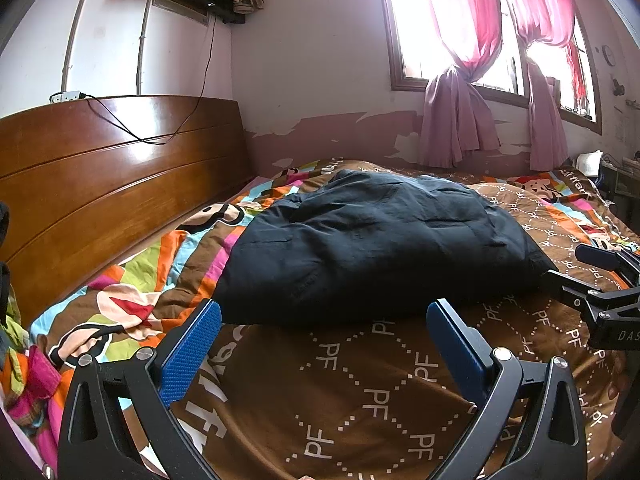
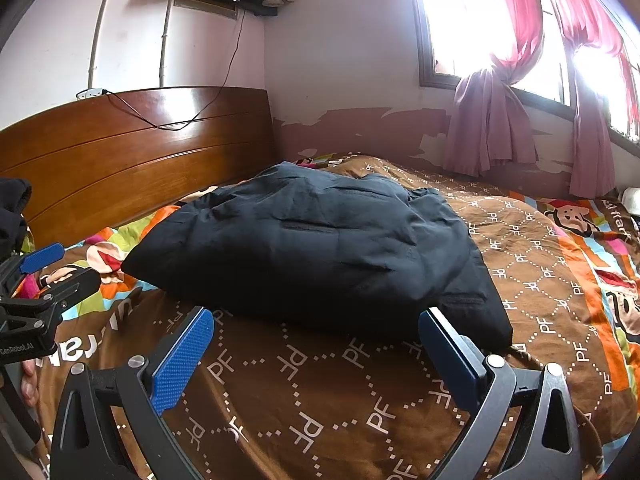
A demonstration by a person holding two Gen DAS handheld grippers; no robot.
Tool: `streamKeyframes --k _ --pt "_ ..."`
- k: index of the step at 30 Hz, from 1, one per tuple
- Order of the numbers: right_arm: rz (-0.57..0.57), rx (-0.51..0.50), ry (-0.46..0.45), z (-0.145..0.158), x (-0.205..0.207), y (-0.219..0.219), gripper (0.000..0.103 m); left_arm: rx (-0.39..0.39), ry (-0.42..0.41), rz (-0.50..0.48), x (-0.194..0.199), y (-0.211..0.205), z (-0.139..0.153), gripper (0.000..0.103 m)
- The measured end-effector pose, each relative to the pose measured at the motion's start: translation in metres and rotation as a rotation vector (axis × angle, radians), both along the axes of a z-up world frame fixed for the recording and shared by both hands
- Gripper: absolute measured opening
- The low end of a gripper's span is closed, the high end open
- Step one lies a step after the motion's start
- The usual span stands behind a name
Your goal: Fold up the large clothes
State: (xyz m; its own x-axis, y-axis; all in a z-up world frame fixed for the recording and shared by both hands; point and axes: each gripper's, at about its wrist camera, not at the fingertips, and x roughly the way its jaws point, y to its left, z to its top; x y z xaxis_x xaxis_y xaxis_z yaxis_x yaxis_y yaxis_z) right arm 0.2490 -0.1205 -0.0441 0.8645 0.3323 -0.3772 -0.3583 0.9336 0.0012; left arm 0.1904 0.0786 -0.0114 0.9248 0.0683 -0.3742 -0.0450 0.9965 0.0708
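Note:
A dark navy padded jacket [image 1: 372, 240] lies folded in a bundle on the bed, also in the right wrist view [image 2: 312, 248]. My left gripper [image 1: 324, 320] is open and empty, its blue pads just short of the jacket's near edge. My right gripper [image 2: 316, 328] is open and empty, also just in front of the jacket, its right pad [image 2: 444, 348] close to the near right corner. The right gripper shows at the right edge of the left wrist view [image 1: 576, 272]; the left gripper shows at the left edge of the right wrist view [image 2: 60, 268].
The bed is covered by a brown patterned quilt [image 1: 360, 392] with colourful cartoon borders. A wooden headboard [image 1: 100, 168] stands at the left. A window with pink curtains [image 1: 460, 120] is on the far wall. Colourful clothes [image 1: 24, 360] lie at the left edge.

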Motion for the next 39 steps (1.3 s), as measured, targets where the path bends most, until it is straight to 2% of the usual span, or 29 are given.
streamKeyframes --k 39 --pt "0.002 -0.001 0.0 -0.0006 0.0 0.0009 0.103 -0.003 -0.006 0.009 -0.0018 -0.001 0.0009 0.101"
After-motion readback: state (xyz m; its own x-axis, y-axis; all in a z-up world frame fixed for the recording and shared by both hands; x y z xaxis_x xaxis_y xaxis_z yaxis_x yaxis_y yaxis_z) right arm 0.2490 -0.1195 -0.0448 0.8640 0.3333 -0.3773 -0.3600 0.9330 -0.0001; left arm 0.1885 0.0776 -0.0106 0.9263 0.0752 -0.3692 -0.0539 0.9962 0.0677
